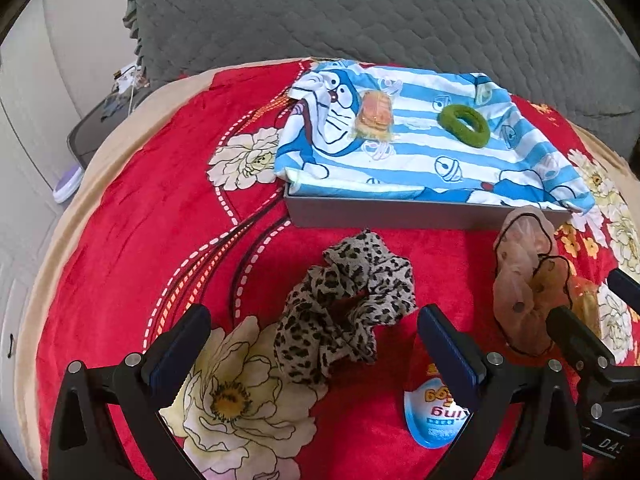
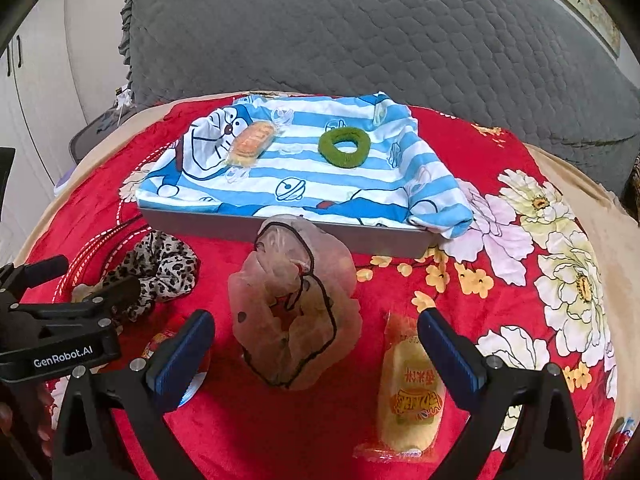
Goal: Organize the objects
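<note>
A grey tray (image 1: 400, 212) lined with a blue striped cartoon cloth (image 1: 420, 160) holds a wrapped snack (image 1: 374, 114) and a green hair ring (image 1: 464, 124). A leopard scrunchie (image 1: 344, 308) lies in front of it, between the open fingers of my left gripper (image 1: 314, 344). In the right wrist view, a sheer pink scrunchie (image 2: 292, 304) lies between the open fingers of my right gripper (image 2: 316, 344). A yellow wrapped snack (image 2: 410, 392) lies by the right finger. The tray (image 2: 280, 230), snack (image 2: 252, 142) and green ring (image 2: 344, 146) show behind.
Everything lies on a red flowered blanket (image 1: 120, 260) on a bed. A blue and red packet (image 1: 436, 412) lies under my left gripper's right finger. A grey quilted pillow (image 2: 360, 32) stands behind the tray. A wardrobe (image 2: 24, 92) is at the left.
</note>
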